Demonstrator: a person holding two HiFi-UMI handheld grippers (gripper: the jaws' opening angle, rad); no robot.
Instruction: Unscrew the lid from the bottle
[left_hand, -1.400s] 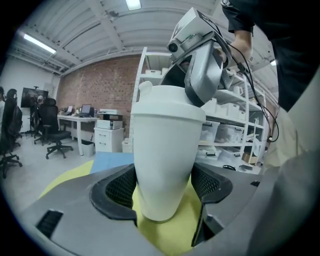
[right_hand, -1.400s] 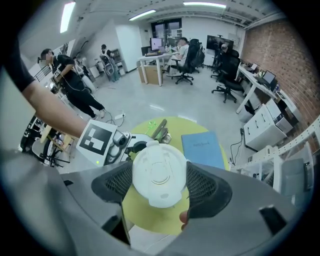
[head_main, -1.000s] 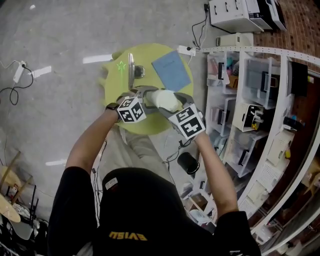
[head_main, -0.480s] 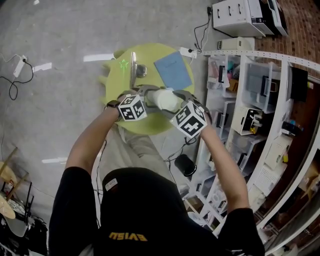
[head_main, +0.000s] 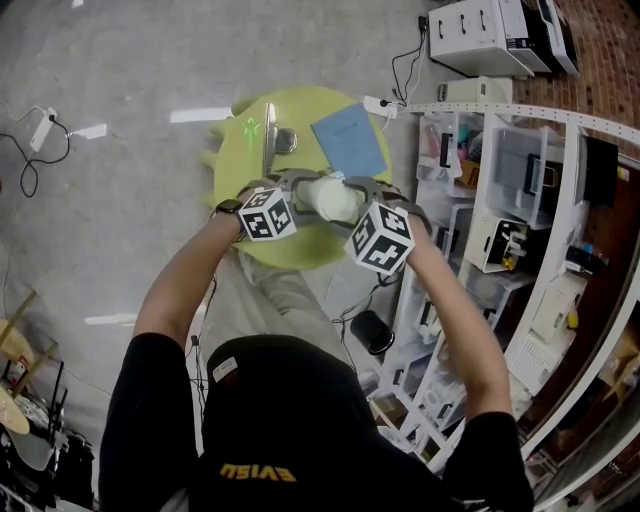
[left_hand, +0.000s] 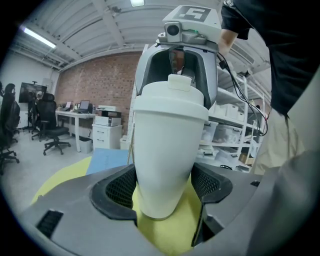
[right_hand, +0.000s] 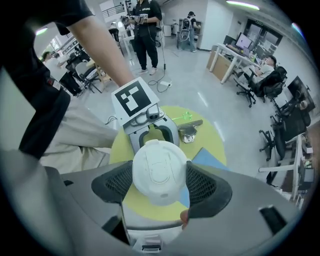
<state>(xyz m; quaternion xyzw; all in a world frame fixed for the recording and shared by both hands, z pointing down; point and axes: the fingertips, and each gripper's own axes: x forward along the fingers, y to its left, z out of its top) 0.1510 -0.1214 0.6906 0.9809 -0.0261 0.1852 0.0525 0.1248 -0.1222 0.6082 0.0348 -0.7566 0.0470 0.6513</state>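
- l gripper (left_hand: 165, 186) clamped on white bottle (left_hand: 169, 140) body, near base
- r gripper (right_hand: 160, 184) clamped round lid (right_hand: 159, 170), facing it end-on
- bottle axis runs l-to-r btw grippers, held above yellow table (head_main: 232, 160)

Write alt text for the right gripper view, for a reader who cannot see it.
The right gripper clamps a white bottle lid, seen from straight above, with its meshed pads pressed on both sides. The left gripper faces it from the far side, above a round yellow table in an open office.
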